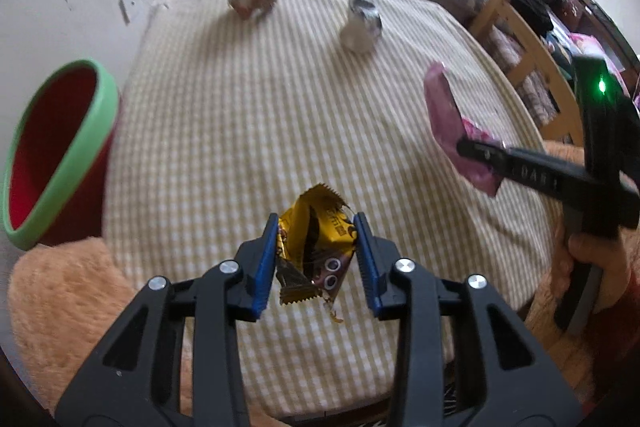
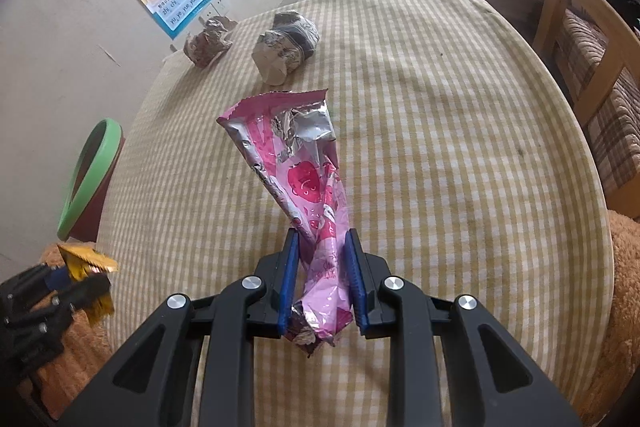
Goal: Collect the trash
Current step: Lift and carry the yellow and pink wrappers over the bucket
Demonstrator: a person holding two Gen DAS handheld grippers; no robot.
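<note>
The left tool (image 1: 316, 259) is pinching a yellow wrapper (image 1: 316, 247) between its blue pads and is holding it in the air above the checked cloth of the bench (image 1: 280, 87). The right tool (image 2: 322, 275) is pinching a pink wrapper (image 2: 304, 179) at its lower end, and the long open top is standing up freely in front of it. Both pieces of trash are off the bench. The bin (image 1: 52, 155), red inside with a green rim, is standing at the left edge of the bench, well apart from both wrappers.

Two more pieces are lying at the far side: a grey crumpled ball (image 2: 286, 45) and a brown crumpled ball (image 2: 208, 41), near each other.

What could go wrong: the yellow wrapper is thin and slippery, and it seems caught only by its sides, so it may slide out during the way to the bin. The pink wrapper is tall and floppy; it may bend over the green rim and fall outside. Also, the two tools may bump if both are going to the bin together.
</note>
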